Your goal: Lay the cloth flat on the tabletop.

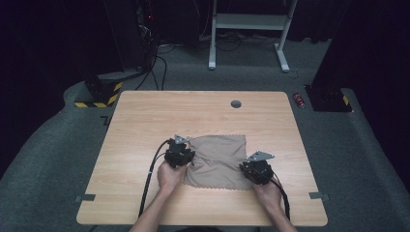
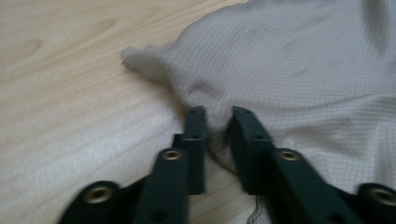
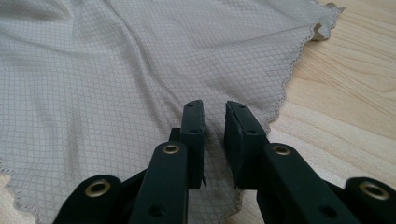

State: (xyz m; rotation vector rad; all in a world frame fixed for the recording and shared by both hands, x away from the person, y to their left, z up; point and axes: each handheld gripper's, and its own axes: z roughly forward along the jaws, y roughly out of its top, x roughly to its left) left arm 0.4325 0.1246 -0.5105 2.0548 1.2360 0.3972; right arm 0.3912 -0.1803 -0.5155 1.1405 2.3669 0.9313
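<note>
A beige checked cloth (image 1: 217, 162) with a scalloped hem lies rumpled on the wooden table (image 1: 193, 111), near its front middle. My left gripper (image 1: 186, 157) is at the cloth's left edge; in the left gripper view its jaws (image 2: 217, 114) stand close together, pinching a raised fold of the cloth (image 2: 289, 70). My right gripper (image 1: 249, 169) sits at the cloth's right front corner. In the right gripper view its jaws (image 3: 215, 109) are nearly together with a ridge of the cloth (image 3: 140, 70) caught between them, just inside the hem.
A round cable hole (image 1: 236, 104) sits near the table's far edge. Grey tape tabs (image 1: 85, 197) mark the front corners. Beyond the table are a white desk frame (image 1: 251, 21), a yellow-black striped base (image 1: 99, 94) and a red object (image 1: 300, 100) on the carpet.
</note>
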